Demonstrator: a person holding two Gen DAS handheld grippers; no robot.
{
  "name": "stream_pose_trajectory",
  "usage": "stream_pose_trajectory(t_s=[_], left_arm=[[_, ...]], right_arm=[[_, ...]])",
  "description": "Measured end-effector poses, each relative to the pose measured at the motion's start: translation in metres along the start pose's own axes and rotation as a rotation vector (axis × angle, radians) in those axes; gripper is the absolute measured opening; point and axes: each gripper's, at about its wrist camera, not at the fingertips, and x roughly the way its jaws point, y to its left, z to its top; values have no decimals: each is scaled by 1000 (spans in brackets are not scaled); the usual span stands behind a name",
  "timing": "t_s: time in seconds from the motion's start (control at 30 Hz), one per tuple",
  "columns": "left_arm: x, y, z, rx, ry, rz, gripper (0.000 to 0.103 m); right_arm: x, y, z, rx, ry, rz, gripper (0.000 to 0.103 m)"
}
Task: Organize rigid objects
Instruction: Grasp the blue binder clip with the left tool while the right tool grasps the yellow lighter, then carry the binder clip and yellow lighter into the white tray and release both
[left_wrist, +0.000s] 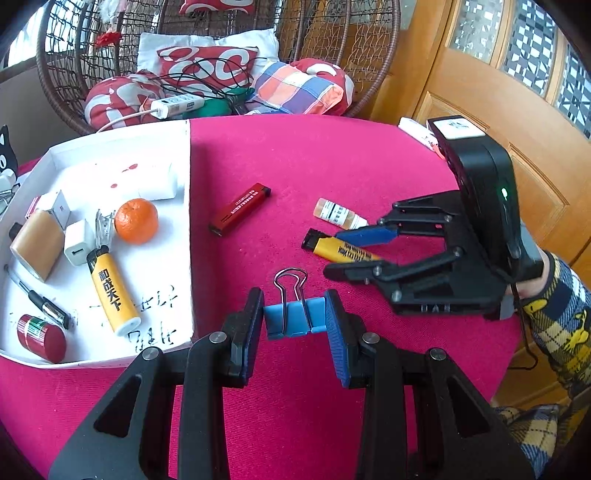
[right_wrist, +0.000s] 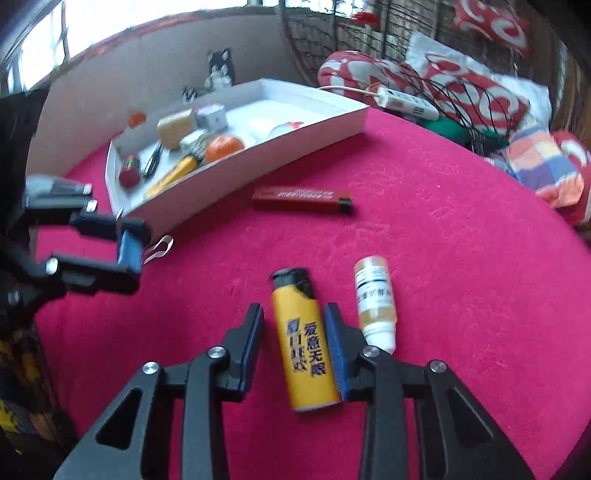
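Lighter (right_wrist: 304, 339), yellow with a black cap, lies flat on the magenta cloth (right_wrist: 443, 258) between the fingers of the right gripper (right_wrist: 295, 350), its long axis running near to far and the cap at the far end. The right-hand pad touches its side; a thin gap shows at the left-hand pad, so I cannot tell whether it is gripped. The gripper tilts steeply down; a plaid sleeve (left_wrist: 561, 325) shows behind it in the left wrist view. Just right of the lighter lies a small bottle (right_wrist: 375, 302), parallel to it, white cap nearest. A red lighter (right_wrist: 301, 197) lies farther off, crosswise. The left gripper (left_wrist: 294, 321) pinches a blue binder clip (left_wrist: 293, 319) narrowly, its wire handle pointing away. The white cardboard tray (left_wrist: 190, 221) at far left holds an orange (left_wrist: 136, 220), another yellow lighter (left_wrist: 112, 291), a pen and chargers.
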Motion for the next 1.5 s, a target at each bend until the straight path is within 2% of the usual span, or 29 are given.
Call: stream_pose_trajectory(t_s=[0.07, 0.13, 0.23, 0.4, 0.53, 0.7, 0.87, 1.03, 1.5], left_arm=[[-4, -1, 0, 5, -13, 3, 33], [-10, -1, 2, 10, -33, 15, 33], [-23, 1, 8, 17, -77, 39, 33], [-68, 15, 29, 3, -215, 102, 33], [-117, 29, 44, -15, -356, 167, 33], [-170, 40, 45, -16, -489, 243, 33], [-204, 51, 44, -21, -567, 301, 33], [-214, 60, 41, -35, -590, 320, 33], [-219, 79, 29, -77, -586, 348, 33]], right_arm=[[-1, 5, -1, -16, 3, -21, 33], [-3, 6, -2, -14, -5, -42, 22], [-12, 7, -2, 4, -38, -89, 22], [-70, 4, 12, 101, -246, -116, 22], [-135, 6, 28, 143, -456, -164, 22], [-192, 10, 37, 203, -641, -214, 22], [-236, 22, 38, 210, -793, -231, 22], [-244, 28, 46, 184, -826, -233, 22], [-224, 43, 69, 143, -779, -187, 22]])
